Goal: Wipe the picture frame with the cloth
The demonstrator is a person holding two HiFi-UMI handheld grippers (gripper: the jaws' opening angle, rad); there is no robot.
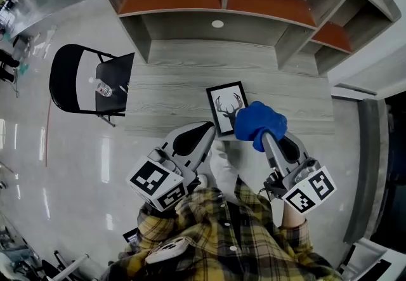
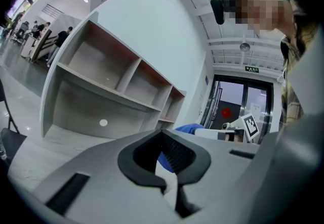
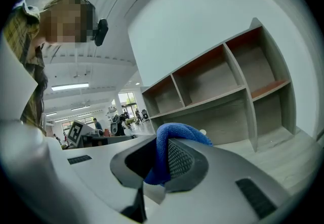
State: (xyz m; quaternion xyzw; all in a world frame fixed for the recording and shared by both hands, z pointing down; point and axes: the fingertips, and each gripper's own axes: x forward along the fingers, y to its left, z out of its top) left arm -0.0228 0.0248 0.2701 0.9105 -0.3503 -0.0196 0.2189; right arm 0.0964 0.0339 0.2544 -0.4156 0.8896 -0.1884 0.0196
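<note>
A black picture frame with a deer drawing lies on the grey wooden desk, close to its front edge. My right gripper is shut on a bunched blue cloth that hangs just right of the frame and overlaps its lower right corner. The cloth bulges up between the right gripper's black pads. My left gripper is shut with nothing in it, its tip at the frame's lower left corner. Past the left gripper a bit of blue cloth shows.
An open shelf unit with orange-backed compartments stands along the desk's far side. A black folding chair with a small bottle on its seat sits left of the desk. Glossy floor spreads to the left.
</note>
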